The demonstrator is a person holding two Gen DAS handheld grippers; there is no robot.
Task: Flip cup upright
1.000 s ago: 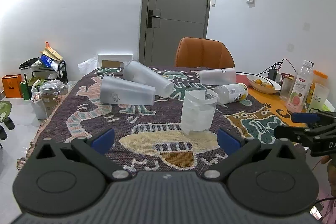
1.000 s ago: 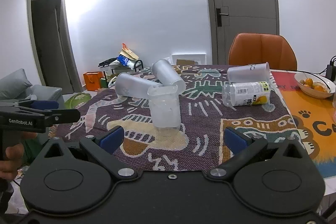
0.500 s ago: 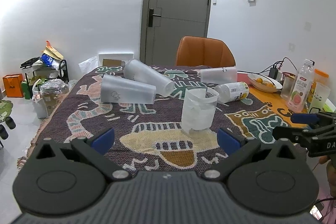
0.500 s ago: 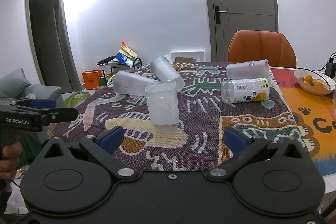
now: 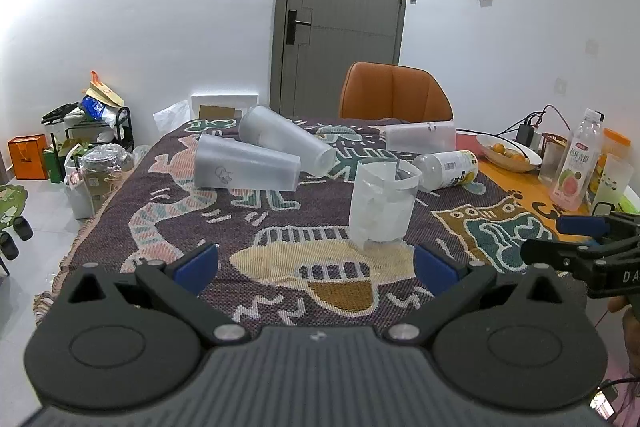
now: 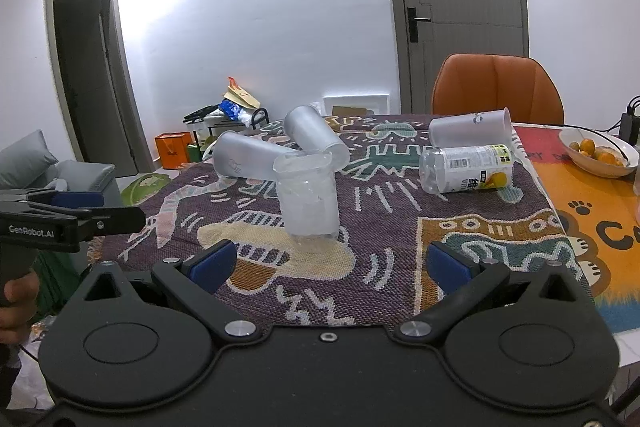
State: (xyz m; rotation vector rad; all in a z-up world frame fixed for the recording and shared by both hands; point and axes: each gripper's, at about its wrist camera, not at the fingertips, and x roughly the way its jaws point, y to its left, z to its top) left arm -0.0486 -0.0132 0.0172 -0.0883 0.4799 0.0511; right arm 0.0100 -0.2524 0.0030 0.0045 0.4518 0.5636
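Observation:
A clear plastic cup (image 5: 382, 205) stands upright on the patterned cloth; it also shows in the right wrist view (image 6: 308, 199). Three frosted cups lie on their sides behind it: one at the left (image 5: 244, 167), one crossing it (image 5: 286, 139), one at the far right (image 5: 420, 137). My left gripper (image 5: 316, 265) is open and empty, a short way in front of the upright cup. My right gripper (image 6: 328, 263) is open and empty, also short of that cup. Each gripper shows in the other's view, at the sides.
A clear labelled bottle (image 6: 466, 169) lies on its side to the right of the cups. A bowl of oranges (image 6: 598, 153), a drink bottle (image 5: 576, 167) and more cups stand at the table's right edge. An orange chair (image 5: 394, 93) stands behind the table.
Both grippers have drifted back and slightly up from the table. The cups have not moved.

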